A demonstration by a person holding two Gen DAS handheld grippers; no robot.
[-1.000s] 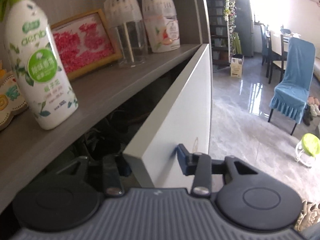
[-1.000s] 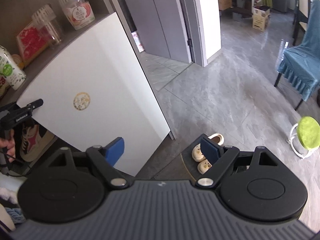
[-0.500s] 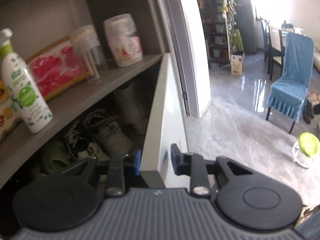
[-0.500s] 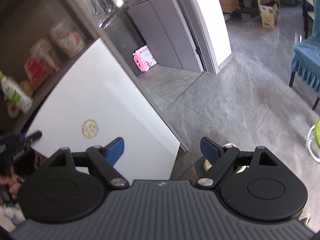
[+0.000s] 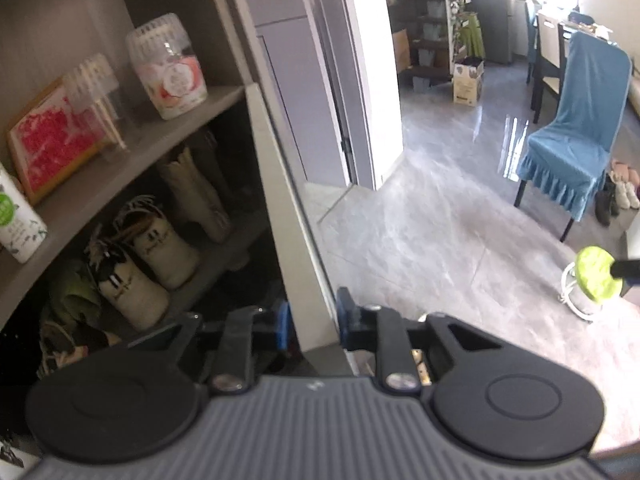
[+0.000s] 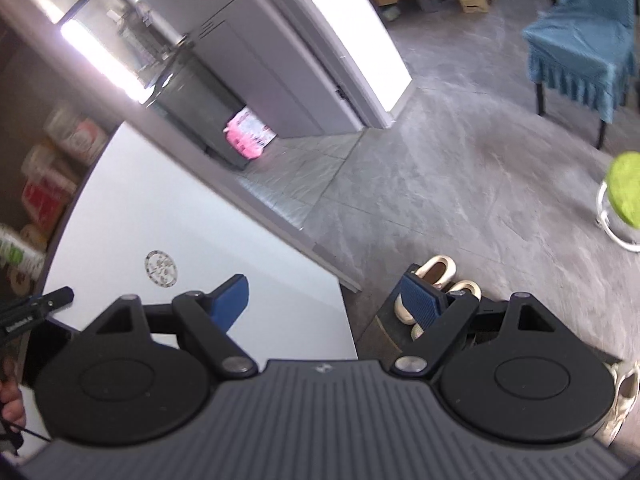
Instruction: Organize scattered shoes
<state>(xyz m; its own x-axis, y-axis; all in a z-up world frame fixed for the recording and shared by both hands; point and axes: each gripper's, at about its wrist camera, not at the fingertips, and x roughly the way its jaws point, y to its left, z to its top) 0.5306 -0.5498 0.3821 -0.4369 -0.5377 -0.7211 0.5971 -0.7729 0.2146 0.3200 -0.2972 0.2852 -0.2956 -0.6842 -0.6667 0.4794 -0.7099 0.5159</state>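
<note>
Grey wood makes the shelf (image 5: 120,168) of the shoe cabinet at the left of the left wrist view. On it stand a white bottle with a green label (image 5: 16,224), a framed pink picture (image 5: 52,140) and two plastic jars (image 5: 168,68). Under this shelf, inside the cabinet, several shoes are stored: a pair of cream sneakers with dark laces (image 5: 140,264), something green (image 5: 76,296) beside them at the left, and a tall beige boot (image 5: 196,196) behind.

More to the right, the white cabinet door (image 5: 288,216) stands open, seen from its edge. The left gripper (image 5: 310,322) holds this edge: one blue pad (image 5: 284,324) is on the inner side, the other on the outer side, and both press on the door, so the fingers are narrow around it.

Past the door is the grey tiled floor (image 5: 420,240), a chair with a blue cover (image 5: 576,136) and a small stool with a lime green seat (image 5: 596,276).

In the right wrist view the same door shows its white face with a round sticker (image 6: 160,268). The right gripper (image 6: 324,304) has its fingers wide apart and holds nothing; it hangs above the floor. Between and behind its right finger lies a pair of cream slippers (image 6: 436,276) on a dark mat (image 6: 380,336), just beside the door's lower corner. Another light shoe (image 6: 620,396) is partly visible at the far right edge.
</note>
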